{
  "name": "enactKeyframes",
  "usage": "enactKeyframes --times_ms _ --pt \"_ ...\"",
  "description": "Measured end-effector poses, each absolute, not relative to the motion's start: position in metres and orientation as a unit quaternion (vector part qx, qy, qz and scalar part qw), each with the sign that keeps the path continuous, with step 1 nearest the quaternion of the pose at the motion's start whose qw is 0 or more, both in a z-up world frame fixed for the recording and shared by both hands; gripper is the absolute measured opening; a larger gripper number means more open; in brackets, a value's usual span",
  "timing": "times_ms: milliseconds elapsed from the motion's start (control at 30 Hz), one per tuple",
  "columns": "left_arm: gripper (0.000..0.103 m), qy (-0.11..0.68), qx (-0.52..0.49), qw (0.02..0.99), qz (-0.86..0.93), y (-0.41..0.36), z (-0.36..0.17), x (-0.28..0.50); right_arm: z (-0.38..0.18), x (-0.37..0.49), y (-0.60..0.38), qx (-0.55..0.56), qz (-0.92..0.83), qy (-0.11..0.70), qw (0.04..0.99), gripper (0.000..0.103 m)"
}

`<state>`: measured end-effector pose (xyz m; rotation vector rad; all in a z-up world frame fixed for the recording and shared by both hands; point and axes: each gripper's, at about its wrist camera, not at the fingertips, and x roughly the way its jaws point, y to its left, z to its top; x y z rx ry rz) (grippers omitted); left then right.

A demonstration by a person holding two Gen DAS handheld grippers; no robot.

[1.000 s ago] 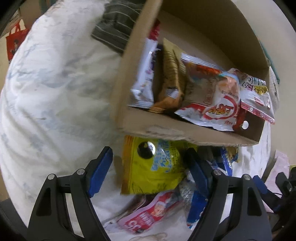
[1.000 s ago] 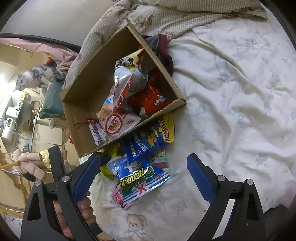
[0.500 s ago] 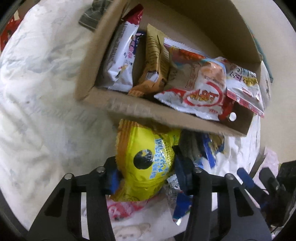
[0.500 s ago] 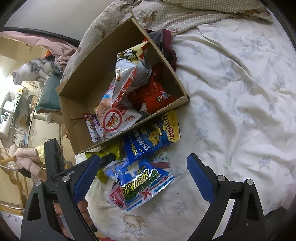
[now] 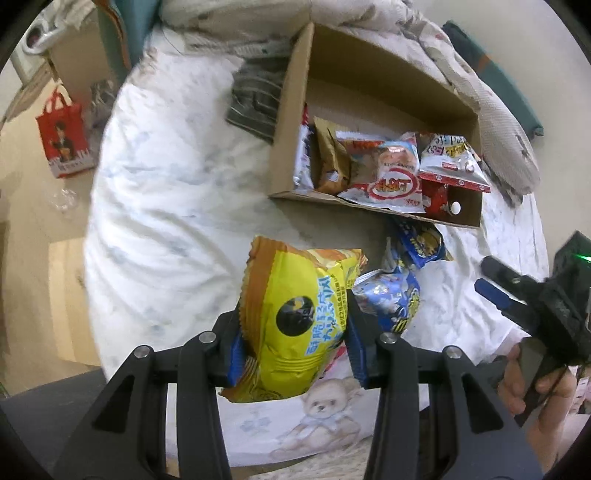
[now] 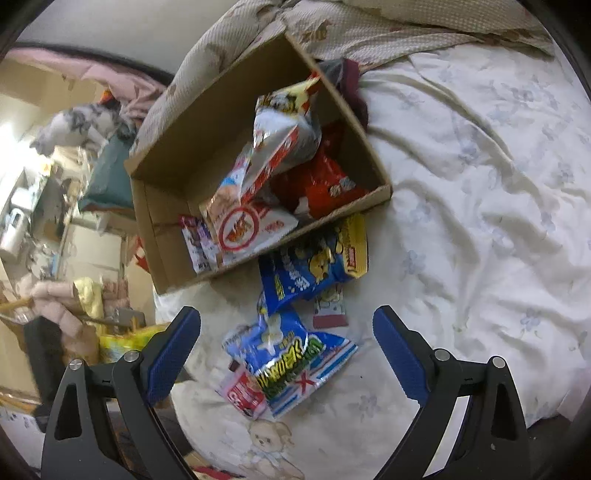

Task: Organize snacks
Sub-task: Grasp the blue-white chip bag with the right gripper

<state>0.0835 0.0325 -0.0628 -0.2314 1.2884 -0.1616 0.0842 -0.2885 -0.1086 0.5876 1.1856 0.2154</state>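
Observation:
My left gripper (image 5: pixel 293 328) grips a yellow snack bag (image 5: pixel 295 317) and holds it lifted above the white bedsheet; its jaws are still closing on the bag. An open cardboard box (image 5: pixel 291 110) beyond it holds several snack packs. In the right wrist view my right gripper (image 6: pixel 284 321) stands open above a blue-and-silver bag (image 6: pixel 291 358), with nothing between its pads. A blue bag (image 6: pixel 299 273) lies against the box (image 6: pixel 207 107), and a small pink packet (image 6: pixel 243 391) lies beside the lower bag.
A striped cloth (image 5: pixel 258 96) lies left of the box. A red shopping bag (image 5: pixel 62 136) stands on the floor past the bed's left edge. A quilt (image 6: pixel 369 33) is bunched behind the box. A person's hand (image 5: pixel 535 387) holds the right gripper.
The left gripper closed on the yellow bag and lifted it off the sheet, away from the box front. The right gripper barely moved and stays open.

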Motion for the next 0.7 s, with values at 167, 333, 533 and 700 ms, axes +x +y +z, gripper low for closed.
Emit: enactKeyframes --times_ms 167,333,533,700 --pt "0.040 0.595 -0.114 0.793 -0.064 0.046 -0.069 0.077 -0.125 0.088 -0.248 0.183 0.134 0.595 0.771 0.097" --pt "0.040 0.586 -0.112 0.800 -0.058 0.044 -0.068 0.078 -0.141 0.091 -0.211 0.072 0.163 0.617 0.766 0.097" --pt "0.040 0.573 -0.104 0.811 -0.057 0.042 -0.063 0.083 -0.157 0.094 -0.189 0.021 0.190 0.628 0.754 0.097" --pt "0.040 0.574 -0.107 0.810 -0.053 0.042 -0.064 0.088 -0.176 0.103 -0.183 0.011 0.183 0.643 0.744 0.097"
